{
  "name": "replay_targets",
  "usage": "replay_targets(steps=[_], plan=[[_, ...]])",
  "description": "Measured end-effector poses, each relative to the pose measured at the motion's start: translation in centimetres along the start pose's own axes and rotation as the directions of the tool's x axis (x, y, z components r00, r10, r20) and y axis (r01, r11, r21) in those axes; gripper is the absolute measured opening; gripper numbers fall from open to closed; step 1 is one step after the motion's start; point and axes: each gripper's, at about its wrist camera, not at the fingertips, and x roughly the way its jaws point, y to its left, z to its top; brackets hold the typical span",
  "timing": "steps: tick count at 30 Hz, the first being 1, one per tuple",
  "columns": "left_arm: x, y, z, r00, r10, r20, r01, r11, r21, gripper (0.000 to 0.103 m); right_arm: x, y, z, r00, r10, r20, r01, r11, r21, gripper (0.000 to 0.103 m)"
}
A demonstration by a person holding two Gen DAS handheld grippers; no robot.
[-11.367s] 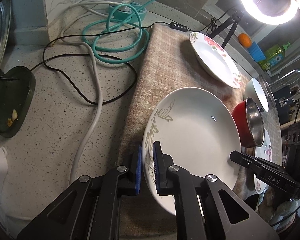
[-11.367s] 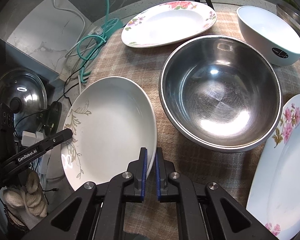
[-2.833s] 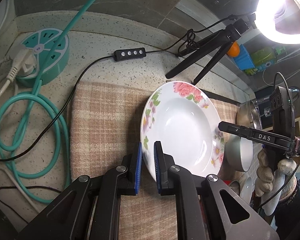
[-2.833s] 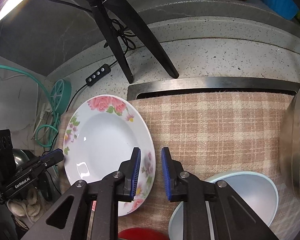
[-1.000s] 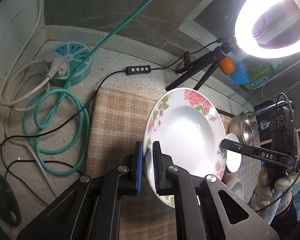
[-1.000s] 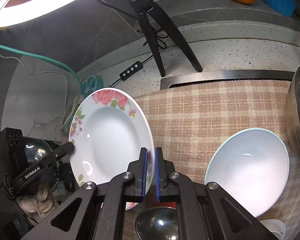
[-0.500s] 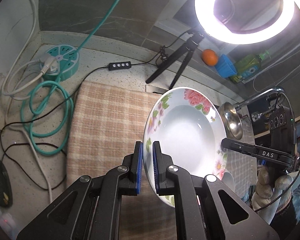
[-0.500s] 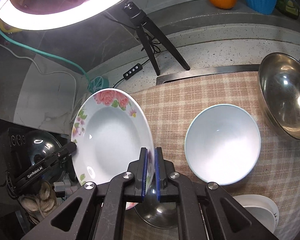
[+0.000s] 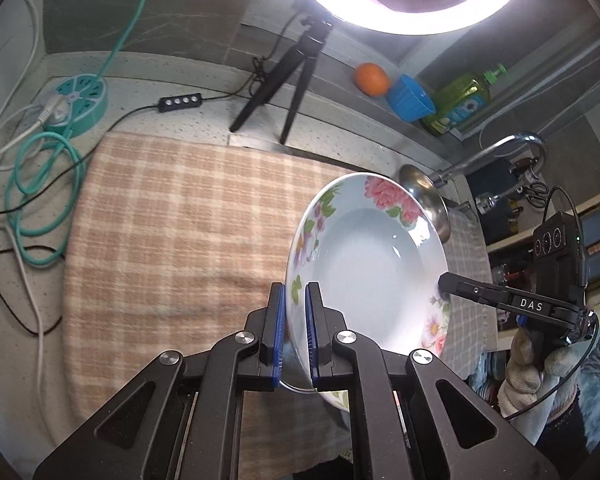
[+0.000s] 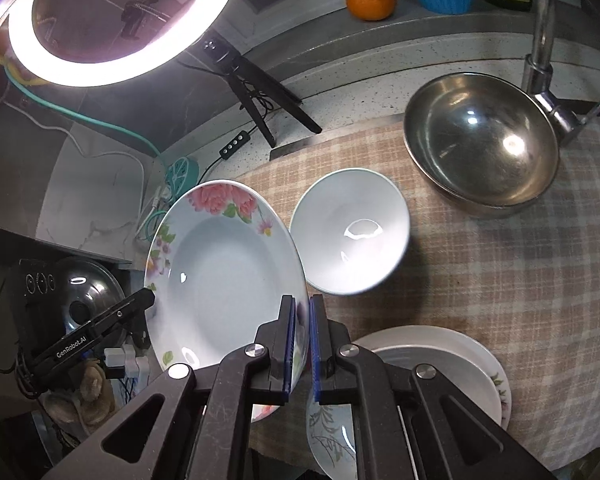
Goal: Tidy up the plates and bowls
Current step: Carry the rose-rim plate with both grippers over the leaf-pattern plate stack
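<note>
Floral plate point(image 9: 364, 264): we held it lifted above the checked cloth point(image 9: 172, 232), left gripper point(image 9: 296, 320) and right gripper point(image 10: 302, 344) each clamped on opposite rims; white bowl point(image 10: 350, 232) and steel bowl point(image 10: 480, 144) stood beyond.

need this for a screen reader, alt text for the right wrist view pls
The right gripper and left gripper hold a floral plate by opposite rims above a checked cloth. Beyond it sit a white bowl and a steel bowl.
</note>
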Motion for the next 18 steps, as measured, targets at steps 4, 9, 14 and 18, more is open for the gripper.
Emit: replay_targets(steps=[4,9,14,18], plan=[[0.6,-1.7,-1.0,1.0,-0.001,-0.016,0.001,1.0,0.018,0.008,-1.3,-1.7,-1.2,1.0,-0.007,0.009,0.006,1.0,0.017,0.007],[1.4,-3.5,-2.2,0.999,-0.019,-0.035,0.02,0.999,0.029,0.008,-2.2,-3.5,-2.7,1.0,-0.014,0.011,0.014,0.999,0.038,0.007],[2.3,-5.4,-3.7,0.998,-0.031,-0.056,0.034,0.998,0.052,0.008,-3.2,-5.3,-4.4,1.0,-0.026,0.012,0.025,0.997,0.067,0.007],[2.9,-6.6,-4.7,0.997,-0.039,-0.072,0.044,0.997,0.069,0.008,-3.8,-6.8,-5.9,0.999,-0.038,0.008,0.037,0.996,0.084,0.007]])
